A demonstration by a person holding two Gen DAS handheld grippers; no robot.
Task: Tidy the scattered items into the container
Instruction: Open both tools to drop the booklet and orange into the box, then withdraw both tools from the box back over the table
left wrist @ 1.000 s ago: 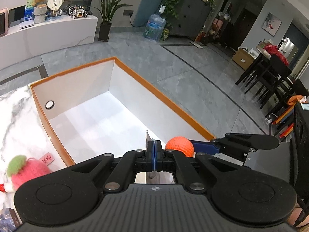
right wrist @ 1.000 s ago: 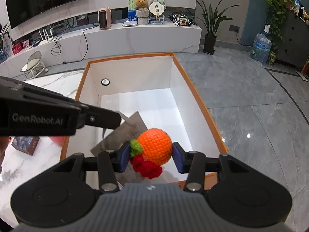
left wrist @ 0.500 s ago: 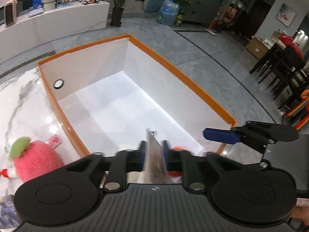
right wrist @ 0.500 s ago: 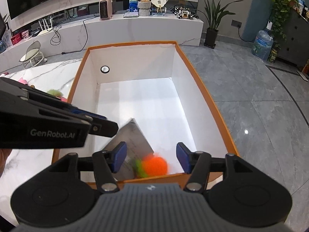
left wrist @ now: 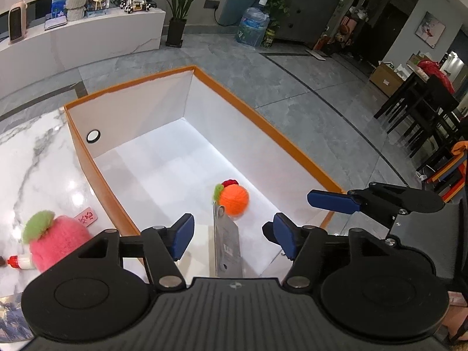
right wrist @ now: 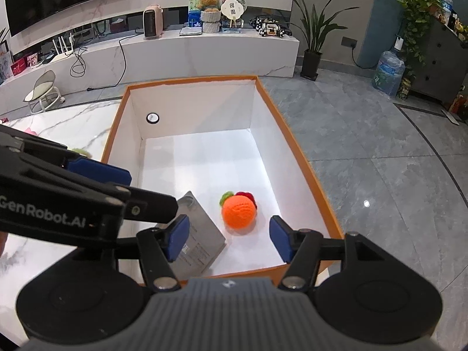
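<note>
With the crocheted orange (right wrist: 239, 212) and grey pouch (right wrist: 201, 241) lying in the orange-rimmed box (right wrist: 301, 158), both grippers, left gripper (left wrist: 231, 235) and right gripper (right wrist: 229, 241), are opening empty and should lift straight clear.

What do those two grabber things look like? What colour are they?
Both are black. The left gripper and right gripper each have a ribbed grey-black body, two round black discs, silver screws and jointed black linkages ending in blue pads. White letters on the left one's side read GenRobot.AI. No cables or sleeves show.

Bright indoor light; floor glare; sharp focus; strong fisheye bending.
</note>
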